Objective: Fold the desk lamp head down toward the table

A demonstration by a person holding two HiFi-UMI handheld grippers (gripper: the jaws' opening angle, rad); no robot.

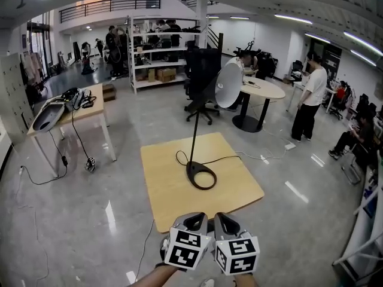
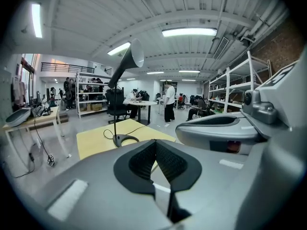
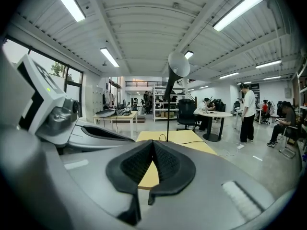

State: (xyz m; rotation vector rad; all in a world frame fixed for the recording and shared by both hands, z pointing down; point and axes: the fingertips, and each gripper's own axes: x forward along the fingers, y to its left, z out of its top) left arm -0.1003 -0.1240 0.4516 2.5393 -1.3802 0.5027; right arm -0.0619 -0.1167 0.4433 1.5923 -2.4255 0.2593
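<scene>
Now both clenched on nothing, the left gripper (image 2: 156, 150) and right gripper (image 3: 152, 150) sit just short of the wooden table (image 1: 173, 202) on a glossy workshop floor (image 1: 90, 220), where the lamp (image 1: 196, 136) stands mid-table, stem upright, head (image 1: 227, 85) angled up rightward.

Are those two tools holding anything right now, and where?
Nothing. The left tool and right tool are shut, empty, short of the desk lamp.

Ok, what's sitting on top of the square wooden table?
Only the desk lamp: its ring base and black cord rest on the table. The wood under the base is hidden.
</scene>
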